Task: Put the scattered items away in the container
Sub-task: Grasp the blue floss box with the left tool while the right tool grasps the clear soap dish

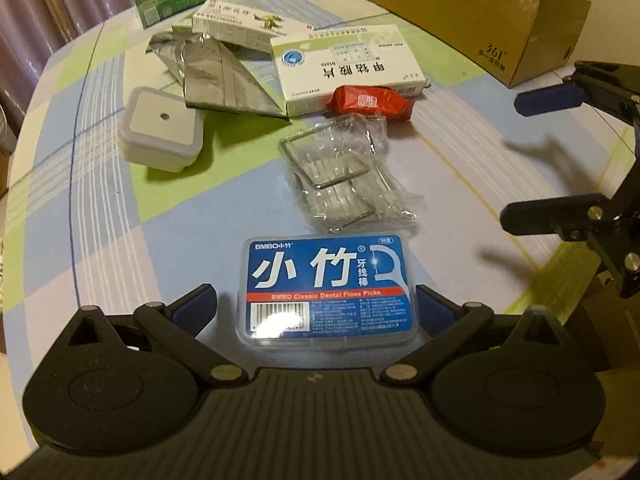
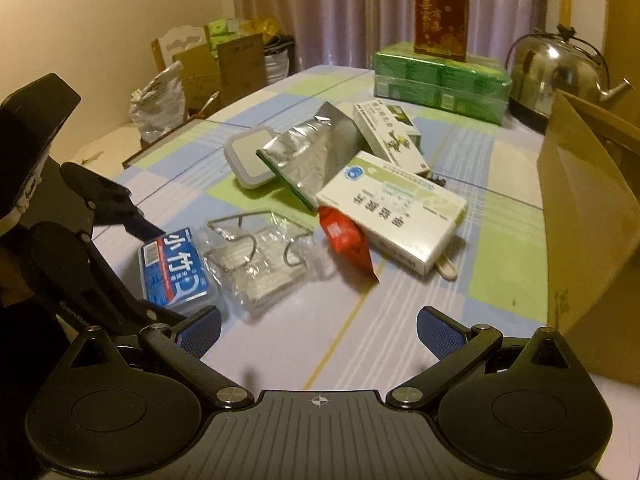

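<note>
1. Nearest us in the left wrist view, the floss box lies flat on the table, its blue label up, between the two blue pads of our left tongs.
2. The left tongs stand wide: a strip of tablecloth shows between each pad and the box's side, so the pads flank it without touching.
3. In the right wrist view the same box sits at the lower left, with one left finger reaching over its far end.
4. Our right tongs also stand wide, with only bare tablecloth between the pads; they hold nothing.
5. Just beyond the floss box lies a clear bag with a wire frame inside, nearly touching the box's far edge.
6. Farther on we see a red packet against a white medicine box, foil sachets, a second white carton and a small square lidded tub.
7. The cardboard container stands at the far right of the table, well apart from the floss box.
8. A green multipack with a red carton on top and a steel kettle sit at the table's far end.
</note>
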A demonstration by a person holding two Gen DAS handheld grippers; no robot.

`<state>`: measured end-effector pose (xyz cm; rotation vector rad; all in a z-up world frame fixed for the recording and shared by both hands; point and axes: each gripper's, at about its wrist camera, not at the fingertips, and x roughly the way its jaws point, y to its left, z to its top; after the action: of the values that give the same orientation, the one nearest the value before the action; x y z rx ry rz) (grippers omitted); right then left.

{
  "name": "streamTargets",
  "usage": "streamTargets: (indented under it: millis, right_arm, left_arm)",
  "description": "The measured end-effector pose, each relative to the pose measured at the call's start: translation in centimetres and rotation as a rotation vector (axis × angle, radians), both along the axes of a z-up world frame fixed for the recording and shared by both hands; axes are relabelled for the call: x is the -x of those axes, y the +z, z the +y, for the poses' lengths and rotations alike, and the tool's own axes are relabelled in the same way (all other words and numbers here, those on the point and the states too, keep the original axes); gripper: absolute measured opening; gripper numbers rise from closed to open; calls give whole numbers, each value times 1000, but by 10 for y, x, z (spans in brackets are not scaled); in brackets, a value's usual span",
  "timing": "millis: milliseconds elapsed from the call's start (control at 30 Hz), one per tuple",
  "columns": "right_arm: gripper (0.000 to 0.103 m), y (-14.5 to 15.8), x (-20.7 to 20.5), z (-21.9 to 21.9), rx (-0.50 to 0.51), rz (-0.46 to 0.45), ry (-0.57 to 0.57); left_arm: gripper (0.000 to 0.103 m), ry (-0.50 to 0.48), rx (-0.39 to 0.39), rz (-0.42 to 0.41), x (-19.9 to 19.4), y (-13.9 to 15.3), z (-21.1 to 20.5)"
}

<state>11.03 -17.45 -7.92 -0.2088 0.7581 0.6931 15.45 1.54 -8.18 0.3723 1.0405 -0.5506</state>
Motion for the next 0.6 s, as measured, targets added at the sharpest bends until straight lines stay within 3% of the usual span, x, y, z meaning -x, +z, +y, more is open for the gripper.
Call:
streamTargets:
  millis: [100, 367, 567, 600]
  right_arm:
    - [101, 3, -6, 8, -12, -10, 49]
    - [101, 2, -26, 49, -13, -39, 220]
    - [99, -10, -43, 73, -9, -12, 263]
    - [95, -12, -45, 76, -2, -12, 270]
  left_arm:
    - [84, 4, 28, 10, -1, 1, 2]
    - [83, 36, 23, -14, -2, 9, 28]
    - [83, 80, 23, -28, -6, 9, 50]
    - [83, 84, 23, -29, -7, 9, 53]
